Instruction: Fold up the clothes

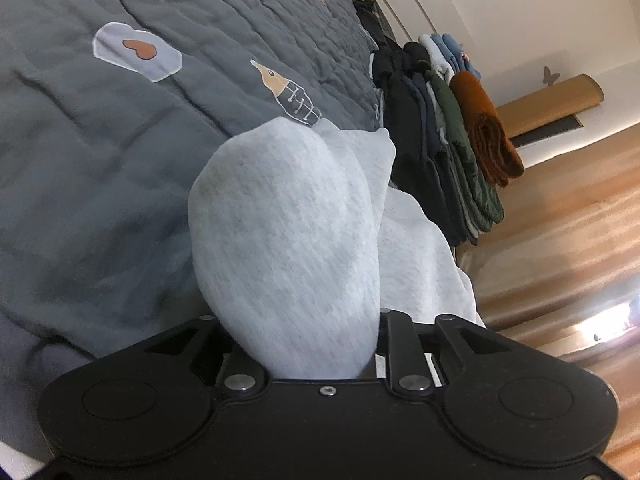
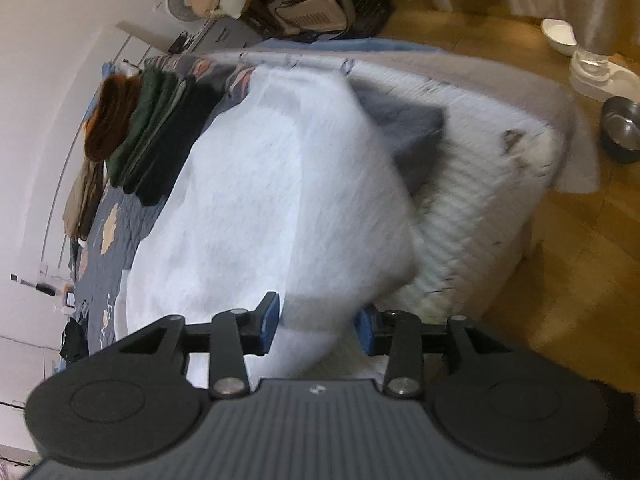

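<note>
Bedroom, wood floor (image 1: pixel 560 220); a bed (image 1: pixel 100 140) with a grey quilt carries my work. On it, at the near edge, lies the light grey garment (image 1: pixel 288 232), bunched, one fold rising straight ahead of my left gripper (image 1: pixel 304 356). That fold runs back between the left jaws, which stand close together and pinch the cloth. In the right wrist view the same garment (image 2: pixel 272 184) spreads away from me along the bed's edge, long axis pointing forward, and a blurred lobe of it hangs down between the blue pads (image 2: pixel 270 322) of my right gripper (image 2: pixel 318 326). Those jaws stand apart; the left pad appears to brush the cloth, the right pad shows a gap, so I judge no grip there. The left hand therefore holds the garment, and the right, I judge, is the one free to take a new hold. Beyond it, against the wall, a row of folded clothes (image 1: pixel 452 132) lies along the bed. Further off are bowls (image 2: pixel 620 128) on the floor.
</note>
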{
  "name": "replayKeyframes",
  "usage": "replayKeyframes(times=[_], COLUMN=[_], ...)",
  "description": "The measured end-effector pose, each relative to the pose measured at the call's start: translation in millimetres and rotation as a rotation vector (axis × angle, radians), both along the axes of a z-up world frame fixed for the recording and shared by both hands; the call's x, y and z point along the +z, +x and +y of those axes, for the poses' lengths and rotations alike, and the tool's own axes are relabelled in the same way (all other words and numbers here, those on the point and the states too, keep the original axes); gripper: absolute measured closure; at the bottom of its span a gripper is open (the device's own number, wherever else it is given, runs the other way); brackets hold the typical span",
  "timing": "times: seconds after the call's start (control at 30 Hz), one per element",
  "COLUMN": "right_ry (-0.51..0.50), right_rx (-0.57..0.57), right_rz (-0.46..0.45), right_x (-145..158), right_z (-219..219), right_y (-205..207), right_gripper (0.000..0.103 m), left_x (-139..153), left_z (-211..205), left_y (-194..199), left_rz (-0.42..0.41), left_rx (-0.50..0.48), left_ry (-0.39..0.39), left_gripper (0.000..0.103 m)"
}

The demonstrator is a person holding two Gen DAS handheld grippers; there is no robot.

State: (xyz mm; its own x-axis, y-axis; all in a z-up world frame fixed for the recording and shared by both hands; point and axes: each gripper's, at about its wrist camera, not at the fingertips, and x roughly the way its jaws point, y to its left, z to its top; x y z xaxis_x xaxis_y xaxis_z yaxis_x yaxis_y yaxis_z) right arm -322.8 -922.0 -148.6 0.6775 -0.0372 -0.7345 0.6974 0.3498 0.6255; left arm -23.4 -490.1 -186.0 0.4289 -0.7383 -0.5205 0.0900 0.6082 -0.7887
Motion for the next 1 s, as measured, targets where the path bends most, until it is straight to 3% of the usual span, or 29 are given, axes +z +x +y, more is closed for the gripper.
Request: replayKeyframes(times=[0.1, 0.17, 0.27, 0.33, 0.43, 0.7, 1.0], right_ry=[-0.076, -0.136, -0.21, -0.251, -0.283, -0.28, -0.296], right_rx=[0.003, 0.008, 0.056, 0.097, 0.18, 0.365, 0.406], right_rz=[-0.011, -0.021, -0.041, -0.059, -0.095, -0.018, -0.066], right_x=[26.4, 44.5, 58.4, 63.2, 58.1, 14.0, -10.4], right_z=[-9.6, -15.9, -31.2, -42.3, -60.3, -103.0, -137.7], right_y=[-19.6, -32.1, -30.8, -25.0, -4.5, 74.8, 122.7], right_gripper=[0.057, 0.047, 0.032, 0.028, 0.023, 0.021, 0.021], left_x=[-1.6, -1.4, -1.3, -1.7, -2.4, -0.9, 1.8], left_z=[-2.0, -3.0, -3.3, -2.7, -1.7, -3.2, -8.4], left_y=[1.3, 0.6, -1.2, -1.8, -2.4, -2.9, -4.2], left_rz=[-0.008, -0.015, -0.022, -0.023, -0.024, -0.051, -0.062], left_rx=[-0.009, -0.012, -0.01, -0.009, -0.009, -0.013, 0.002], left_ry=[0.005, 0.016, 0.021, 0.022, 0.023, 0.053, 0.076], left_gripper=[0.082, 0.081, 0.081, 0.079, 0.079, 0.078, 0.077])
